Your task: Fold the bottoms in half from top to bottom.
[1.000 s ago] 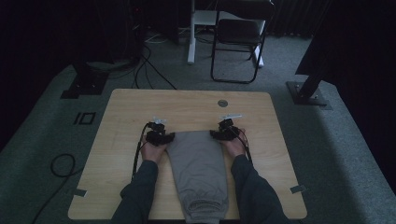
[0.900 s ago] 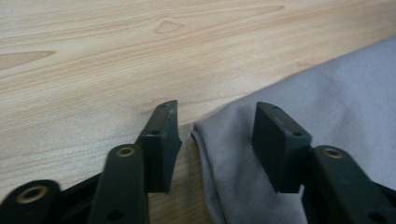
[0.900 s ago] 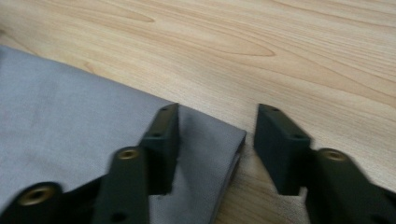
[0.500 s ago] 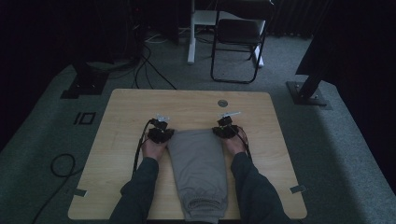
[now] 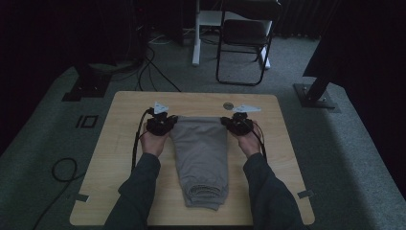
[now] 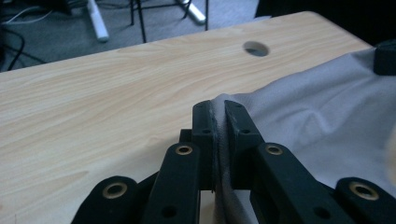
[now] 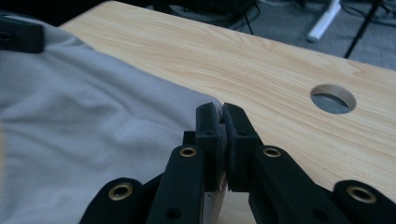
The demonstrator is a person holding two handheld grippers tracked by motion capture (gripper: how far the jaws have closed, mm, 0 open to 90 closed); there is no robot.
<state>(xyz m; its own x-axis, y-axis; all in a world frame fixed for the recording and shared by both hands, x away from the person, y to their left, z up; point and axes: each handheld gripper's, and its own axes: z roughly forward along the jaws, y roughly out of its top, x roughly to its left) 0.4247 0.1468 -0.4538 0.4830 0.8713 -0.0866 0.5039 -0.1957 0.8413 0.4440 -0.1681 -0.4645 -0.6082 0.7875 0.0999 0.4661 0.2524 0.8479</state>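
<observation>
- On the pale wooden desk (image 5: 119, 158), a grey folded garment (image 5: 200, 153) lies lengthwise down the middle, its long axis running from the far edge back toward the person, with a rolled or folded bulk at the near end.
- At the garment's far edge, the two corners sit at equal reach: one hand on each side, neither nearer than the other.
- Left gripper (image 6: 219, 116): its jaws have just been closing, and the fingers (image 6: 204, 122) now pinch a ridge of grey cloth at the far left corner.
- Right gripper (image 7: 222, 122): the fingers (image 7: 239, 127) are pressed tight on the far right corner, cloth caught between them.
- From both pairs of fingers the cloth stretches inward and back toward the person, so any lift or fold looks set to carry the far edge along that long axis.
- Beyond the right gripper, a round cable hole (image 7: 333, 98) opens in the desk.
</observation>
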